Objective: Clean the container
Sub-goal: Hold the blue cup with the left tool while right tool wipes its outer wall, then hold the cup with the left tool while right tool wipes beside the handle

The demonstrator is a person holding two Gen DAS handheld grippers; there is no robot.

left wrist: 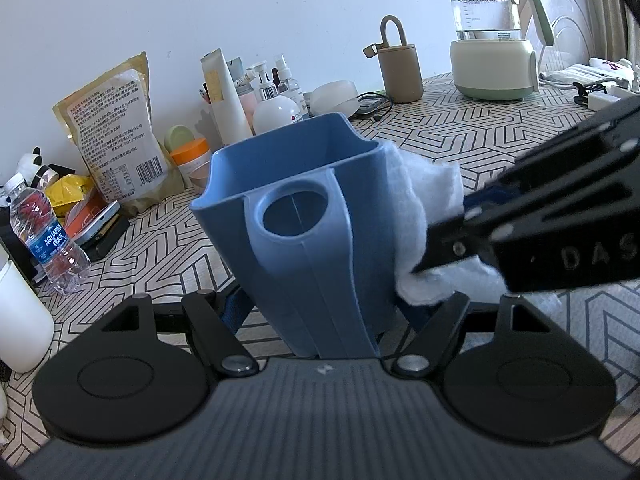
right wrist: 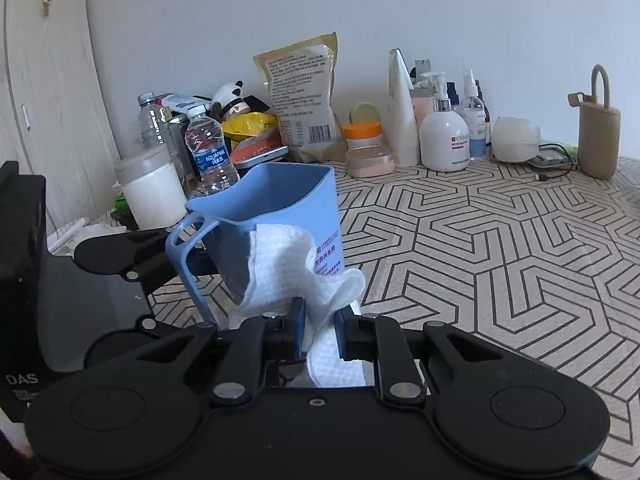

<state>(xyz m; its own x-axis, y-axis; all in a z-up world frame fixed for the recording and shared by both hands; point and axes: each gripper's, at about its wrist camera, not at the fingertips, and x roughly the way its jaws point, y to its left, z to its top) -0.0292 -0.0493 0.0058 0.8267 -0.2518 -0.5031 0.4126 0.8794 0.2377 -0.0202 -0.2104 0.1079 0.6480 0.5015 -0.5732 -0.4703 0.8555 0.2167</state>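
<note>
A blue plastic container [left wrist: 300,208] with a moulded handle stands upright and open-topped, held by its lower part in my left gripper [left wrist: 320,314], whose fingers are shut on both sides of it. A white cloth [left wrist: 424,200] lies pressed against the container's right outer wall. My right gripper [left wrist: 434,250] comes in from the right, shut on that cloth. In the right wrist view the container [right wrist: 280,196] is straight ahead, with the cloth [right wrist: 288,264] draped over its near wall and pinched in my right gripper [right wrist: 318,324]. The container's inside looks empty.
The table [right wrist: 480,240] has a geometric-pattern cover. Along the wall stand a snack bag [left wrist: 116,132], lotion bottles [left wrist: 272,108], a beige flask [left wrist: 400,68] and a glass kettle [left wrist: 492,32]. A water bottle [left wrist: 44,232] and a white tumbler [right wrist: 150,192] stand to the left.
</note>
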